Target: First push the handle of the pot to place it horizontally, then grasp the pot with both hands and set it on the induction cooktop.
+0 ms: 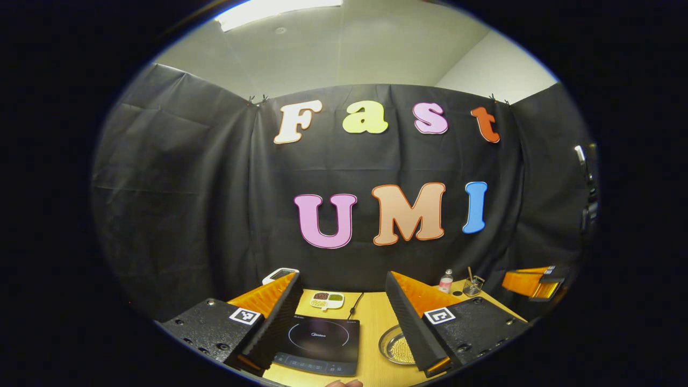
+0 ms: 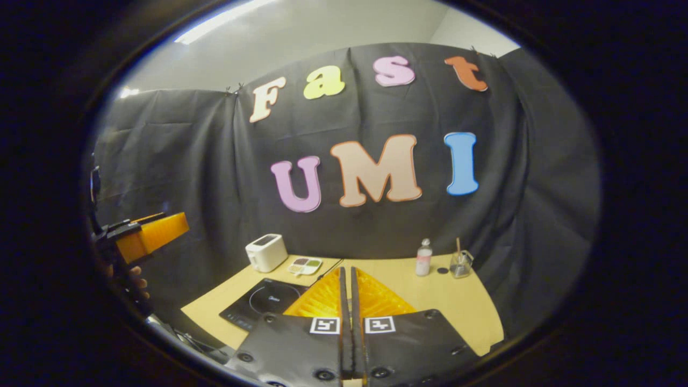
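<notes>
In the left gripper view, my left gripper hangs open above the near table edge, with nothing between its fingers. The black induction cooktop lies between and below them. A round metal pot with yellowish grains inside sits just right of the cooktop, half hidden behind the right-hand finger; its handle is hidden. My right gripper is shut on nothing, held above the table. From its view the cooktop lies to the lower left. The left gripper shows far left there, and the right gripper shows far right in the left gripper view.
A white toaster and a small divided dish stand behind the cooktop. A small bottle and a glass with a stick stand at the back right. A hand holds the left gripper. The cooktop's cord runs back.
</notes>
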`<state>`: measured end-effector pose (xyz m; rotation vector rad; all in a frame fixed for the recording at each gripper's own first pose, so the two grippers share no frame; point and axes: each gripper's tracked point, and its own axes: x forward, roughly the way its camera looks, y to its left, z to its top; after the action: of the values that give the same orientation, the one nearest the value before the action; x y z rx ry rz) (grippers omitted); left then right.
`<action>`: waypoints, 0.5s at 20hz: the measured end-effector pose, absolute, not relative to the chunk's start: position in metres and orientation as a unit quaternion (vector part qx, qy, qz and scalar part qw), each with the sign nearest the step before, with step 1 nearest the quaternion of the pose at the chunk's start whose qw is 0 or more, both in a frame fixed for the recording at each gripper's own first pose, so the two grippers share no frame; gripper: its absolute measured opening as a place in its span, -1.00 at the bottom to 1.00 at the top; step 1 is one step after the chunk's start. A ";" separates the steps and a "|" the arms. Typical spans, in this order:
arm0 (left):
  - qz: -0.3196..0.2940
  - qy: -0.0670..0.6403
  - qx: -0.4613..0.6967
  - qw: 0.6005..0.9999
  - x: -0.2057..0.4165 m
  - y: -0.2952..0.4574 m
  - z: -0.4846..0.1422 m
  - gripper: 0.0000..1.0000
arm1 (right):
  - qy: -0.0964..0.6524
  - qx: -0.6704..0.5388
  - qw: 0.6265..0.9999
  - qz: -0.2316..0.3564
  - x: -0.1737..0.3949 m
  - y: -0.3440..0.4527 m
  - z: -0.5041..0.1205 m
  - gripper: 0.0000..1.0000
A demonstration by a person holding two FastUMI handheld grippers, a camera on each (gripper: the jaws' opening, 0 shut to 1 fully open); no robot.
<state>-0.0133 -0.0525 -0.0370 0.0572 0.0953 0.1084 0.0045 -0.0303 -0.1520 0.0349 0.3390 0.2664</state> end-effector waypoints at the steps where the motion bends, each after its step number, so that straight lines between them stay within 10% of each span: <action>1: 0.053 0.049 0.030 0.997 -0.008 -0.048 -0.040 0.84 | 0.182 0.018 0.973 0.138 0.007 -0.027 -0.163 -1.00; 10: 0.043 0.055 -0.012 0.998 0.054 0.005 -0.076 0.91 | 0.320 0.055 0.939 0.115 0.022 0.006 -0.274 -0.94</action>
<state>0.0539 0.0051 -0.0759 -0.0249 0.1094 0.0860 0.0222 0.0056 -0.2739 0.1121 0.6524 0.2339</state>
